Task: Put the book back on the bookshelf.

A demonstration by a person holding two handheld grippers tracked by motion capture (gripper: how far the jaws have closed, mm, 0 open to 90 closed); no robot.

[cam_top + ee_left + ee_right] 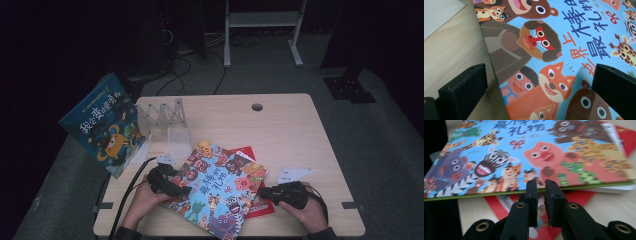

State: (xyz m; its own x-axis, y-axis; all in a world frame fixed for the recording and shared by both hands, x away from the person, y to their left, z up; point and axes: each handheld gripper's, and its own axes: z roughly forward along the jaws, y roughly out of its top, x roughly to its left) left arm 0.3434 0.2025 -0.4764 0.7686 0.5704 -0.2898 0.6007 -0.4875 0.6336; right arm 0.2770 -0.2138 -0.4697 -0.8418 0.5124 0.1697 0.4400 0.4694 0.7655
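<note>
From the high view, my left gripper (175, 189) sits at the near-left edge of a light wooden table (290, 130), its tip at the left edge of a blue picture book with cartoon animals on its cover (217, 187). That book lies askew over a thin red-covered book (260, 205) near the table's front edge. My right gripper (267, 192) points at the blue book's right edge. Farther back stand a clear acrylic book rack (167, 122) and a dark-blue picture book leaning off the table's left edge (102, 125).

In the left gripper view, my left jaws stand wide apart, released, straddling the blue book's edge without pressing it.

In the right gripper view, my right jaws are nearly clenched with only a slit between them and nothing held; the blue book's green-edged side lies just ahead, the red book beneath it.

I judge the step to be getting hold of the blue book. Next I should slip one jaw under its edge and squeeze.
</note>
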